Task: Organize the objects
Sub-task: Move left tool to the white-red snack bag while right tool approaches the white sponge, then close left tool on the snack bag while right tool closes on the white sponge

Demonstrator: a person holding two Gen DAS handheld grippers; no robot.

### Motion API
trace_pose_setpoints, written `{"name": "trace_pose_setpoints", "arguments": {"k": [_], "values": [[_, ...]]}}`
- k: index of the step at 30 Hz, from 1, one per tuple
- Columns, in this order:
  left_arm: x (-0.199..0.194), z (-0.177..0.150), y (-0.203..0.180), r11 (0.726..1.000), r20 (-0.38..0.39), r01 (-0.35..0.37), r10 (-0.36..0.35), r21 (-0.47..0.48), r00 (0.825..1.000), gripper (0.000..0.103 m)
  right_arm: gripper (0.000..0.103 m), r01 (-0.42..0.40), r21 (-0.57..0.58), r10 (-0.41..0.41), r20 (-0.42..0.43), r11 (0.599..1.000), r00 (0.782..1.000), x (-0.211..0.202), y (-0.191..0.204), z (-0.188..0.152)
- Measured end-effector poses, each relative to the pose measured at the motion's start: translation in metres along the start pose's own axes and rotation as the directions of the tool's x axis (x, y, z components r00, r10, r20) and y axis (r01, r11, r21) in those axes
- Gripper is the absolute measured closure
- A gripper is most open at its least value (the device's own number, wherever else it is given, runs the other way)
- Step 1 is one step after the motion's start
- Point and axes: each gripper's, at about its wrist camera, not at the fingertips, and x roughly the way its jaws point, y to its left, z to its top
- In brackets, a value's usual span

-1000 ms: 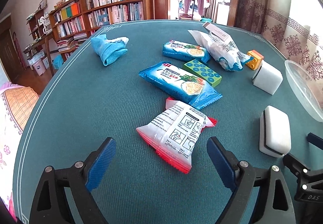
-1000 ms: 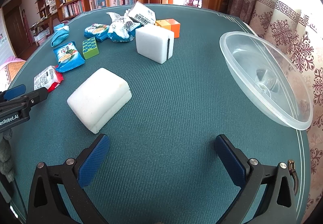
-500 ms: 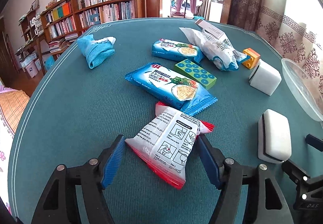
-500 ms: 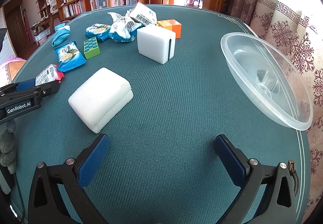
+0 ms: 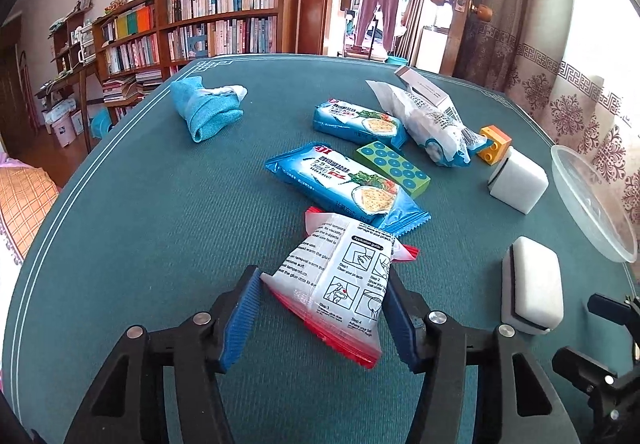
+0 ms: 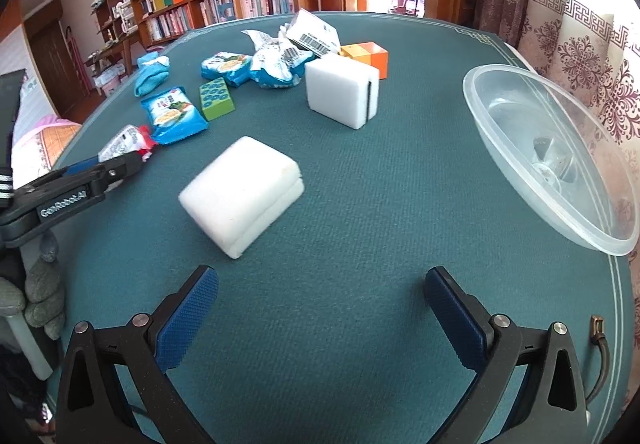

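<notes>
Our left tongs (image 5: 320,308) are closing around the white sachet (image 5: 340,280), blue pads touching both its sides, low on the green surface (image 5: 160,244). At its 12 o'clock a blue cracker pack (image 5: 340,184) overlaps its red top edge. Our right tongs (image 6: 320,316) gape wide with nothing between them. From there a white sponge (image 6: 240,196) lies at 11 o'clock, and the clear bowl (image 6: 560,164) at 2 o'clock by the surface's edge.

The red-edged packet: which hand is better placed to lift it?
Left. Its tool is closing with the packet between the pads. The right tool is open over bare table, beside a white sponge.
</notes>
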Motion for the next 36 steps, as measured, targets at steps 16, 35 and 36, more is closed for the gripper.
{"name": "trace_pose_setpoints", "arguments": {"k": [16, 35, 36], "values": [[0.000, 0.000, 0.007, 0.999, -0.001, -0.021, 0.021, -0.040, 1.000, 0.041, 0.020, -0.012, -0.021, 0.011, -0.023, 1.000, 1.000, 0.037, 0.036, 0.036], [0.000, -0.001, 0.006, 0.999, -0.001, -0.022, 0.022, -0.035, 1.000, 0.041, 0.043, 0.001, 0.001, -0.001, 0.022, 1.000, 1.000, 0.013, 0.030, 0.029], [0.000, -0.001, 0.006, 0.999, 0.000, -0.024, 0.024, -0.034, 1.000, 0.041, 0.043, 0.001, 0.004, -0.001, 0.024, 1.000, 1.000, 0.011, 0.028, 0.028]]}}
